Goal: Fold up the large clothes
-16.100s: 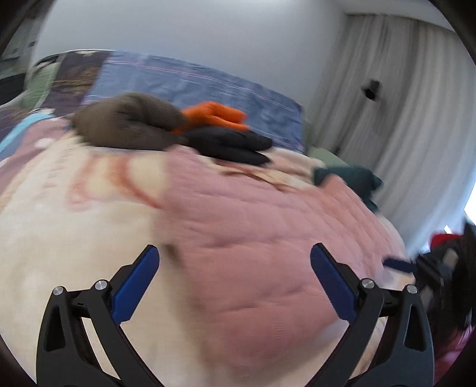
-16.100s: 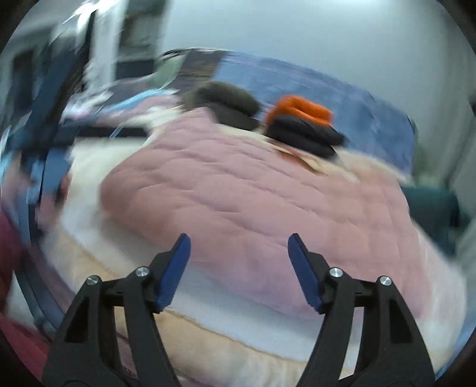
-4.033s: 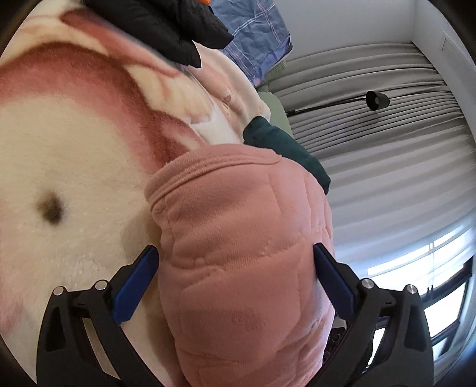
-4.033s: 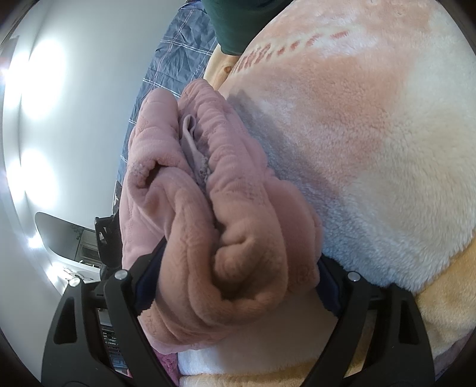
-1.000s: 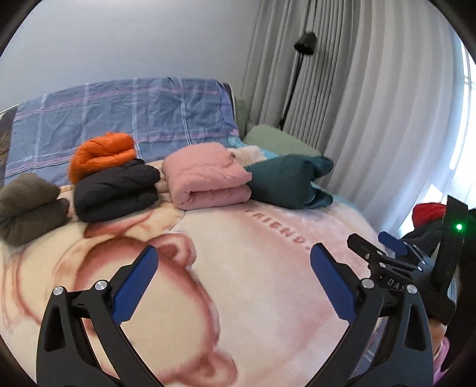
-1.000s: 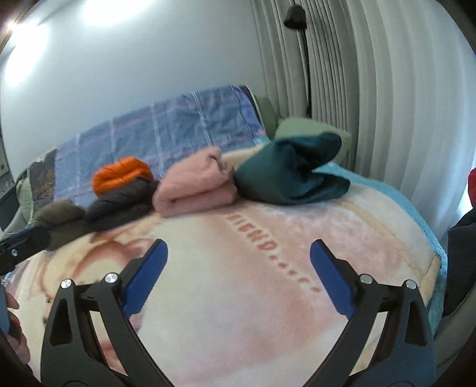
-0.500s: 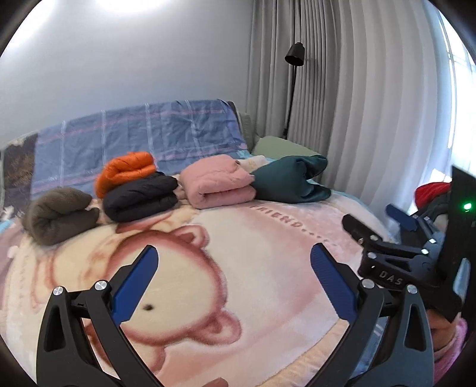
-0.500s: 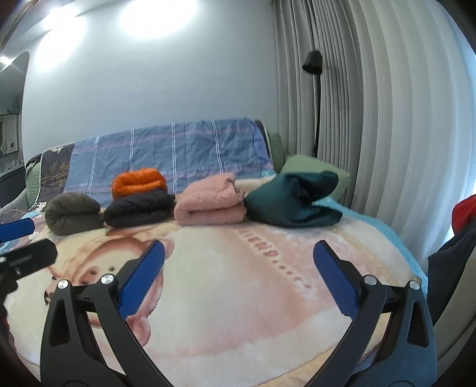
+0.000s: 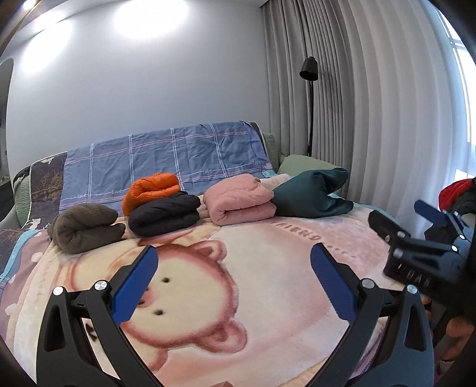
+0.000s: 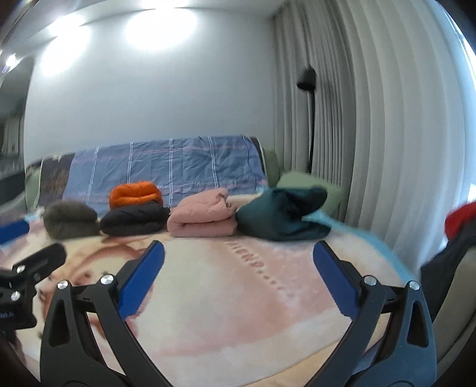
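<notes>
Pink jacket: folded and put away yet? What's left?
Done: the pink jacket lies folded in the row on the bed, between the black bundle and the dark green one. In hand: nothing; left gripper and right gripper are open and empty. Left: possibly the red and dark clothes heaped at the right.

Bright glare patches on the wall (image 9: 134, 74); right view motion-blurred, fisheye edges dark.

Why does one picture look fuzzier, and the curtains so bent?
Right wrist view: motion blur smears the folded pink garment and floor lamp. Left wrist view: sharp, the bear blanket crisp. Both: fisheye lenses bow the curtains; ceiling-light glare whitens the wall.
</notes>
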`<state>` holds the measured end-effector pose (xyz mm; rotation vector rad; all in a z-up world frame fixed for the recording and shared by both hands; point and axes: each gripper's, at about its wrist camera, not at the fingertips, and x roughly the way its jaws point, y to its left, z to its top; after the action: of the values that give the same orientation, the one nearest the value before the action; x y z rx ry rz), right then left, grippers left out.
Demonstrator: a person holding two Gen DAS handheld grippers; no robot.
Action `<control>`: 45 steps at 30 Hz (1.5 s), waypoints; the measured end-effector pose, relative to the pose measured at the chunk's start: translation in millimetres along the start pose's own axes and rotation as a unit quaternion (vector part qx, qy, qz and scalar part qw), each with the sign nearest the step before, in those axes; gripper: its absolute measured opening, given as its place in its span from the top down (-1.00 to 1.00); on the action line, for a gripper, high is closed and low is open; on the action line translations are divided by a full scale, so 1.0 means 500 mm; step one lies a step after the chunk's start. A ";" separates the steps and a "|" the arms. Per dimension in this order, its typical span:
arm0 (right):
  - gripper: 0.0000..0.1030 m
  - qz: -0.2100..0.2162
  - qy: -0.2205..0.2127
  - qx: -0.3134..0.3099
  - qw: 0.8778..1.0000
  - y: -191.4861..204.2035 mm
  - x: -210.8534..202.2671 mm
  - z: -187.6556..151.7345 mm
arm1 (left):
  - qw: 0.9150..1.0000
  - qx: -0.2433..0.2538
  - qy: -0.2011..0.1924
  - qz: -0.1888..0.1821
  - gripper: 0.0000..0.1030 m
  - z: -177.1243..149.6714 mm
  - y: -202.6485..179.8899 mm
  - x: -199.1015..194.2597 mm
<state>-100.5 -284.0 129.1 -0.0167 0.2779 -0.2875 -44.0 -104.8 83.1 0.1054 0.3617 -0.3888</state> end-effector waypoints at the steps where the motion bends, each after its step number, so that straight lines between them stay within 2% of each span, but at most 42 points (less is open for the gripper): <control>1: -0.96 -0.007 -0.012 -0.022 1.000 0.011 -0.009 -0.003 | 1.000 0.001 0.001 -0.002 -0.97 -0.001 -0.004 0.001; 4: -0.96 -0.013 -0.018 -0.040 0.999 0.021 -0.015 -0.008 | 1.000 0.008 0.001 0.000 -0.97 -0.008 -0.019 0.006; 7: -0.96 -0.001 -0.005 -0.019 1.000 0.005 -0.011 -0.013 | 1.000 0.014 -0.001 0.011 -0.97 -0.015 -0.029 0.007; 13: -0.96 -0.009 0.021 0.002 1.000 -0.018 0.003 -0.026 | 1.000 0.001 0.005 0.003 -0.97 -0.019 -0.026 0.011; 24: -0.96 0.000 0.020 -0.008 1.000 -0.010 -0.005 -0.024 | 1.000 -0.017 0.010 0.005 -0.97 -0.022 -0.012 0.014; 32: -0.96 0.003 0.045 0.010 0.999 -0.013 0.011 -0.022 | 1.000 -0.013 0.011 0.013 -0.97 -0.029 -0.006 0.008; 45: -0.96 0.004 0.051 0.006 0.999 -0.004 0.003 -0.024 | 1.000 -0.015 0.018 0.011 -0.97 -0.032 0.008 0.005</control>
<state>-102.9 -286.1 117.1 0.0113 0.3765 -0.2833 -45.5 -99.1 67.5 0.0863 0.4021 -0.3604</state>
